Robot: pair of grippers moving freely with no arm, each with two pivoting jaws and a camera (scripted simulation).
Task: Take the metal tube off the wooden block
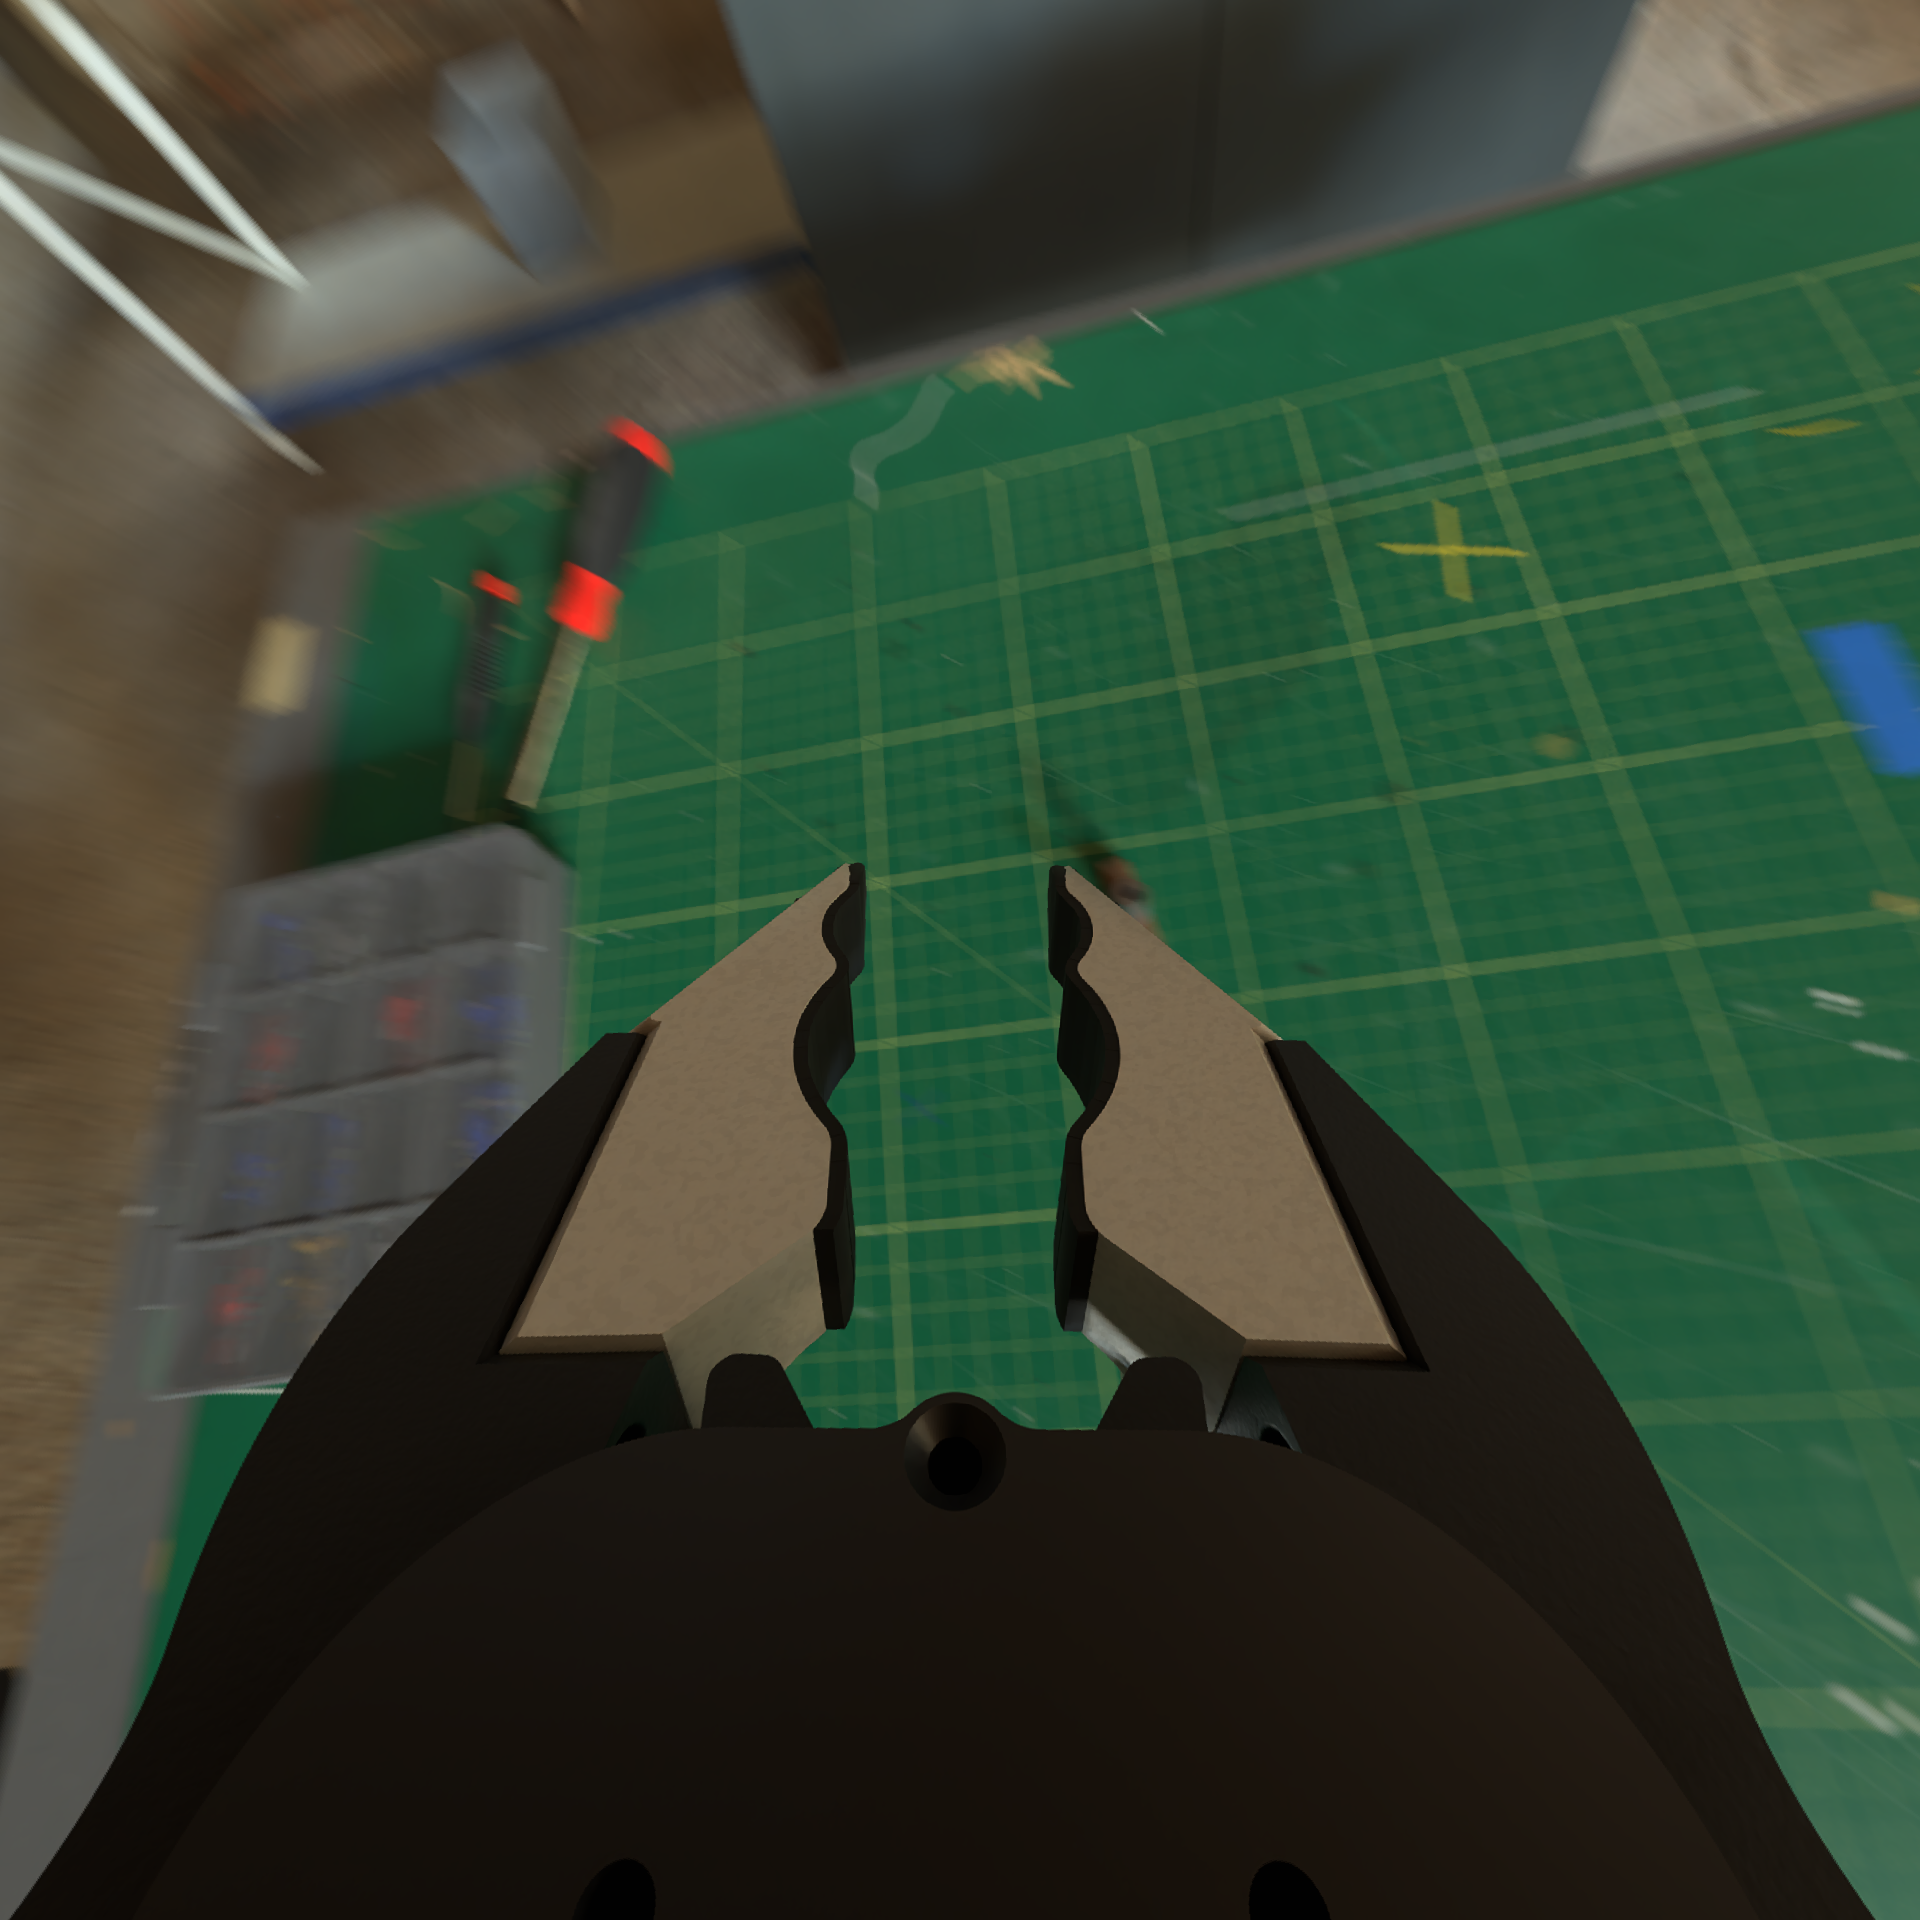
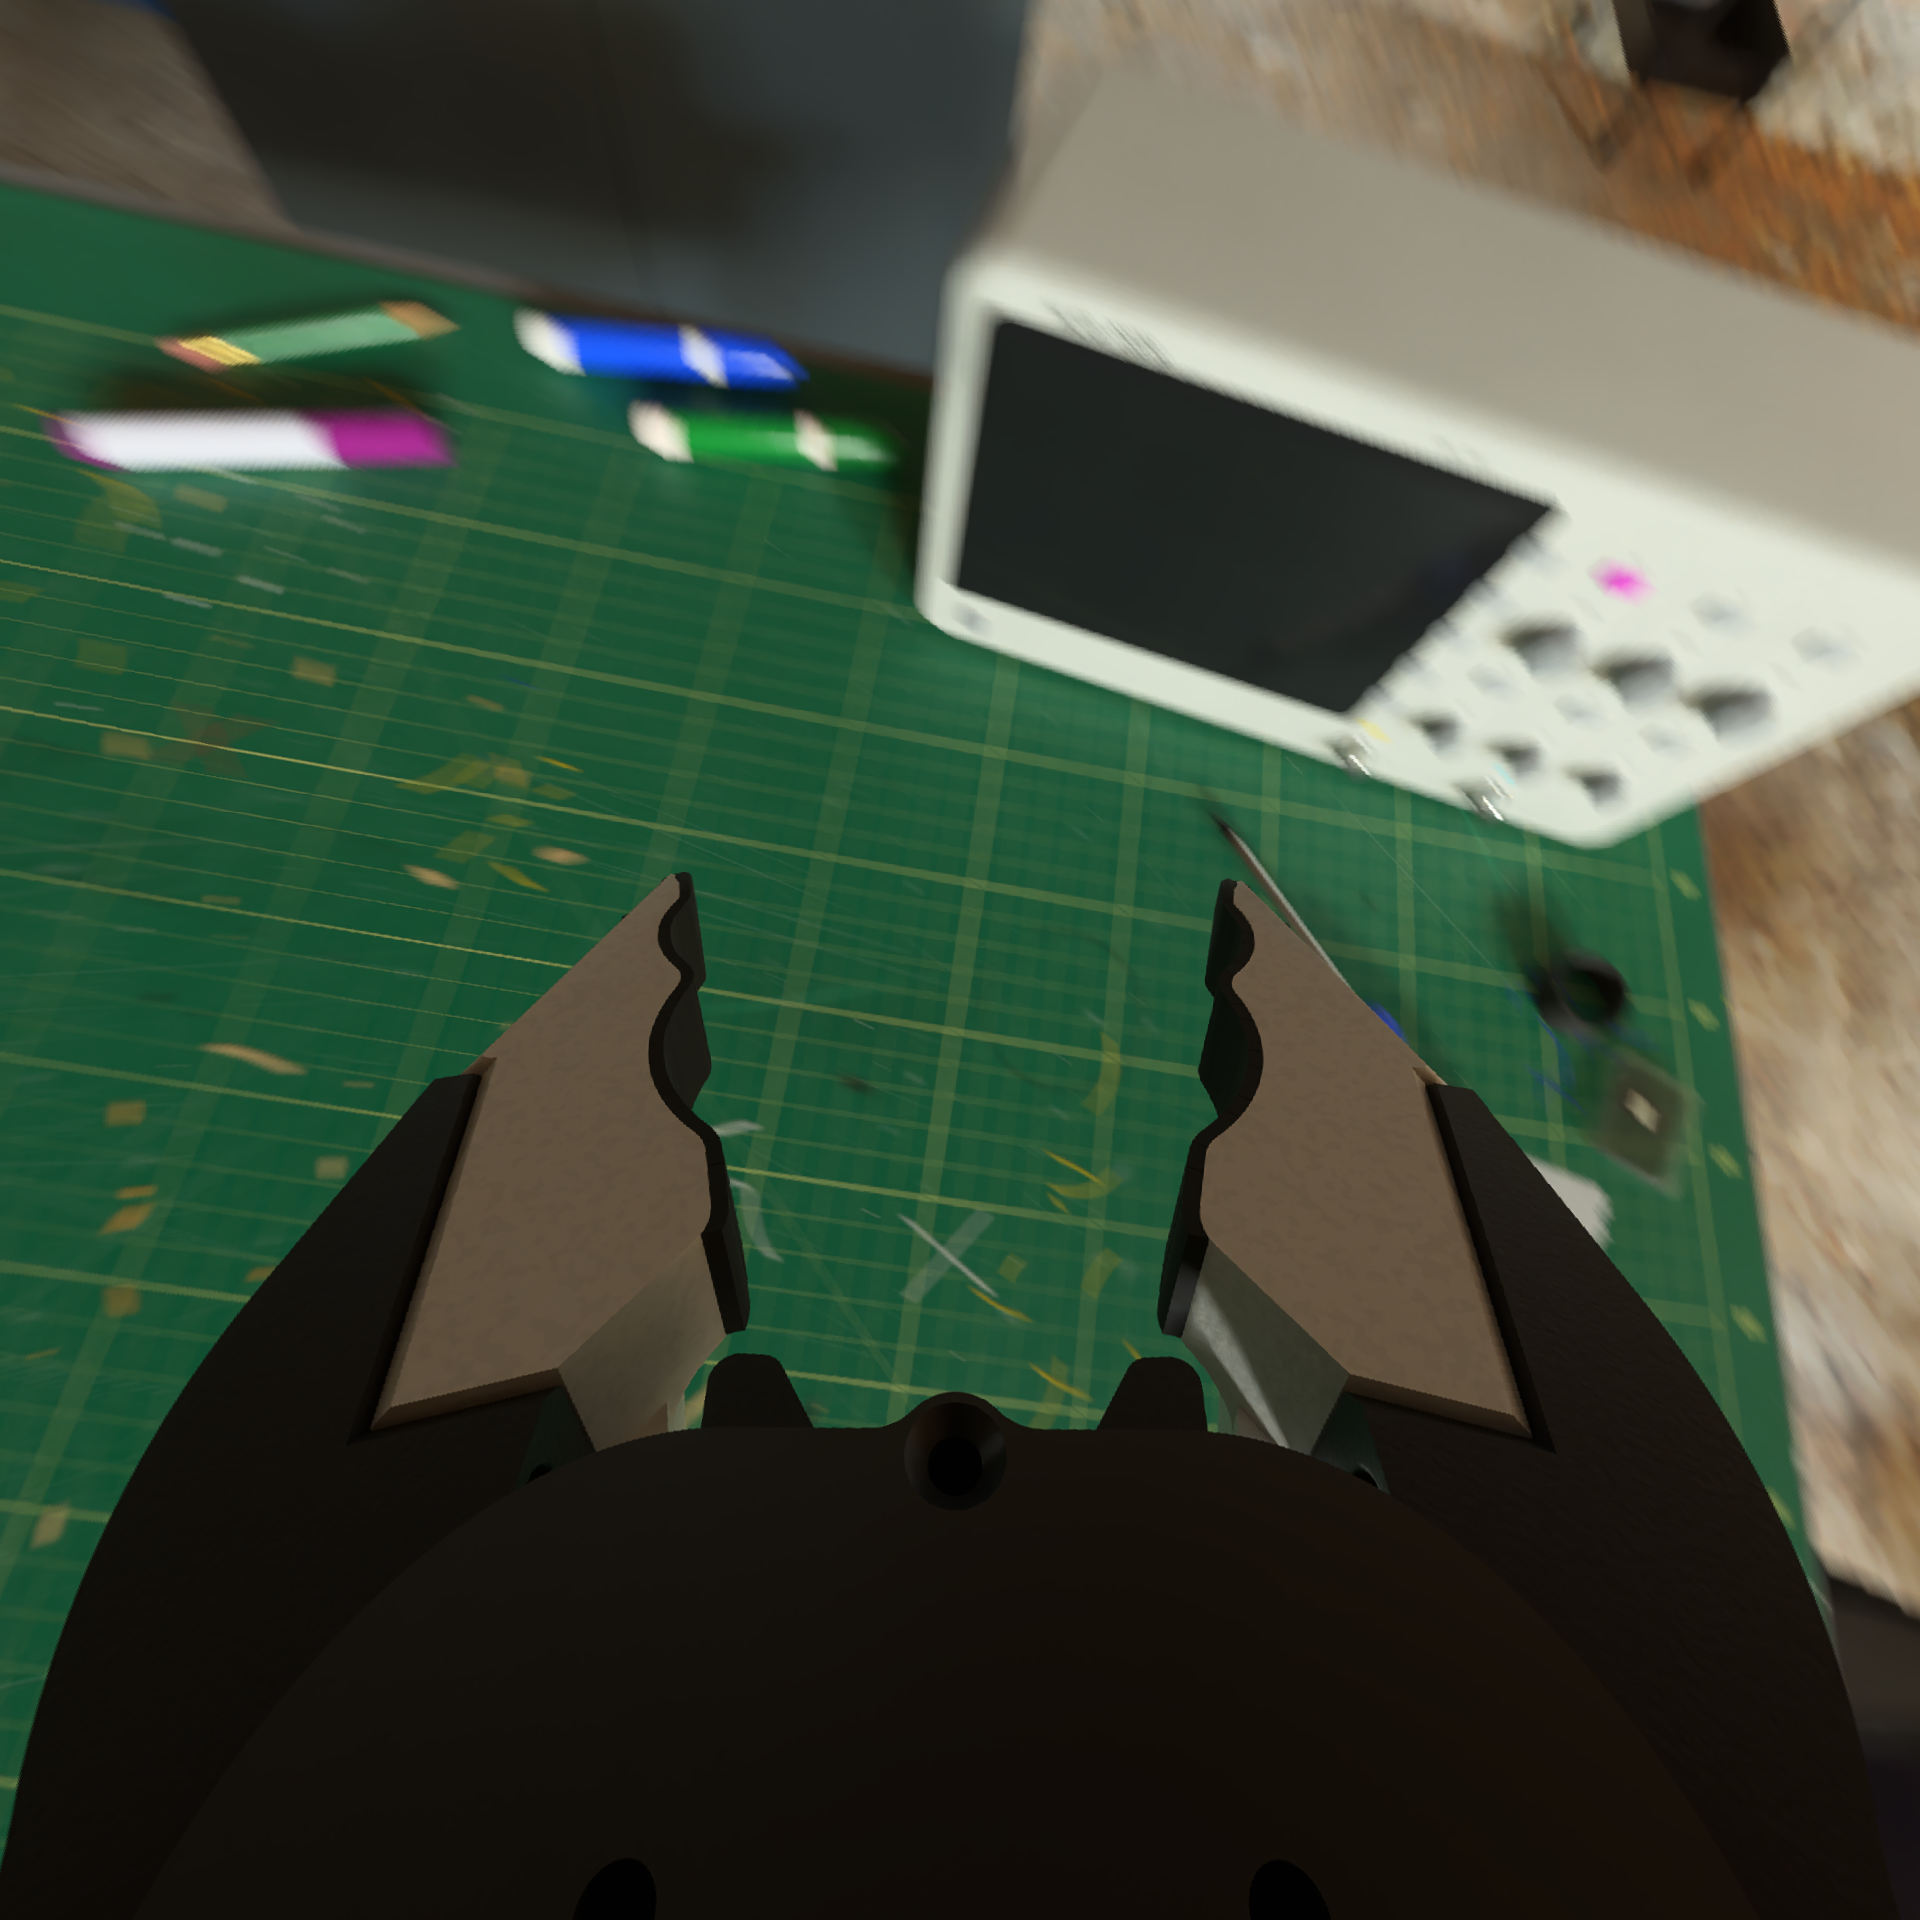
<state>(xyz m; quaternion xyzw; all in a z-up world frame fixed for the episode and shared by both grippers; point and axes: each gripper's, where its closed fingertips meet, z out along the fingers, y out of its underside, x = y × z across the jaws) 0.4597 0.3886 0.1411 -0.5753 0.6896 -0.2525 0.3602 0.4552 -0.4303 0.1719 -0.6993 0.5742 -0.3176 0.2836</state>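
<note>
Metal tube and wooden block show in neither wrist view. Left gripper (image 1: 954,878) hangs over the green gridded cutting mat (image 1: 1351,831) on the worktop, its fingers slightly spread and empty; two red-and-black screwdrivers (image 1: 582,613) lie beside it. Right gripper (image 2: 954,894) has fingers spread wide, empty, near one cream oscilloscope (image 2: 1351,468) and four coloured markers (image 2: 655,348).

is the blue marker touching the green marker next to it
Apart. The right wrist view shows a strip of green mat between the blue marker and the green marker.
</note>
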